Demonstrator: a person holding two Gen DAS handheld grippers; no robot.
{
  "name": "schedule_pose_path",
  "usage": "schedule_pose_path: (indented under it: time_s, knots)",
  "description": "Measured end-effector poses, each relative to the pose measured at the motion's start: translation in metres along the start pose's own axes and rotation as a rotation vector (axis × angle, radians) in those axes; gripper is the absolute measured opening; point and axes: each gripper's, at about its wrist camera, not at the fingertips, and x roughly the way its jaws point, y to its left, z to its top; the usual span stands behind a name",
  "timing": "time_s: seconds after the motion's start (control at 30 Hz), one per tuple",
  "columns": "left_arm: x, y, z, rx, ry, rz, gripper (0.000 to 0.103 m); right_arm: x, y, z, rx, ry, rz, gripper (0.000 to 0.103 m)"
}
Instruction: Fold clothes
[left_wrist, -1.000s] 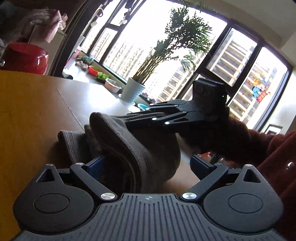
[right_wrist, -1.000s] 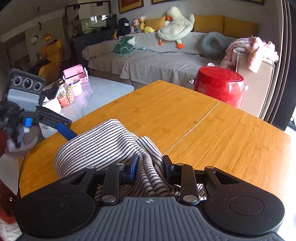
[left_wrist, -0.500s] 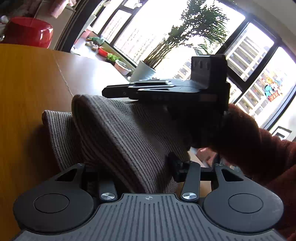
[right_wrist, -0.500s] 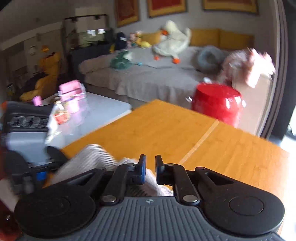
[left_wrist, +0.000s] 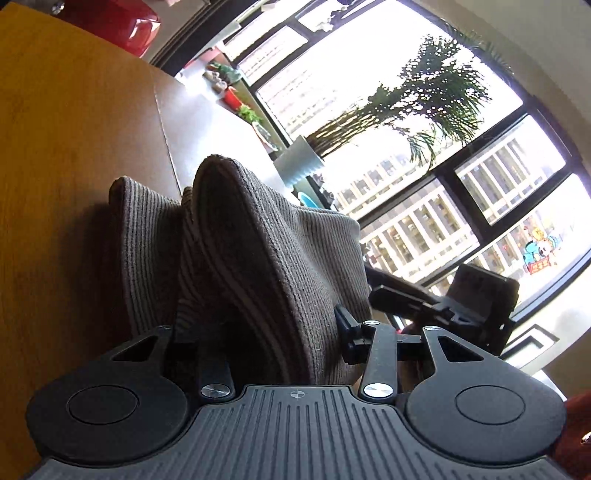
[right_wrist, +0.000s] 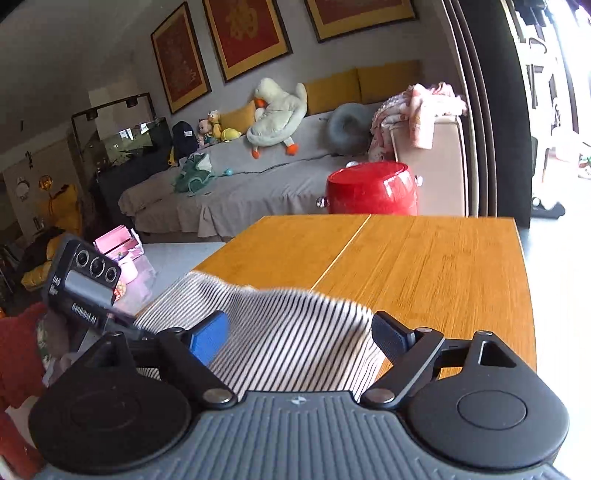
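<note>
Striped cloth (right_wrist: 280, 332) bunched on counter (right_wrist: 424, 258), pinched in left claw (left_wrist: 273, 332) at 9 o'clock; right claw (right_wrist: 299, 332) just spread, cloth between, unpressed. Risk: released fold slumping open.

Left gripper (left_wrist: 273, 332) tipped a little downward, jaws just drawn in and pinched on the cloth (left_wrist: 258, 266) bunched between them. Right gripper (right_wrist: 299, 332) — jaws just sprung wide, pads clear of the cloth, nothing gripped. A red sleeve (right_wrist: 18, 354) shows behind the left one.
</note>
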Motion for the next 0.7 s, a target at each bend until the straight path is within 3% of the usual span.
schedule_pose_path:
  time_s: [0.07,0.1,0.2,0.33,0.6,0.7]
  knots:
    - [0.003,0.005,-0.001,-0.052,-0.005,-0.007,0.042,0.007,-0.007,-0.019,0.097,0.019,0.03,0.087]
    - [0.003,0.007,-0.002,-0.078,-0.006,-0.01,0.041,0.01,-0.011,-0.026,0.157,0.018,0.048,0.081]
    - [0.006,0.006,-0.007,-0.11,-0.002,-0.01,0.04,0.011,-0.015,-0.038,0.299,-0.02,0.117,0.054]
    - [0.003,-0.003,-0.018,-0.114,0.019,-0.012,0.038,-0.003,-0.004,-0.038,0.282,-0.021,0.127,0.03]
    - [-0.003,-0.022,-0.022,-0.072,0.077,-0.034,0.039,-0.042,0.008,-0.029,0.295,-0.01,0.209,0.025]
    - [-0.002,-0.013,-0.013,-0.081,0.068,-0.013,0.039,-0.031,-0.001,-0.017,0.298,-0.006,0.209,0.025]
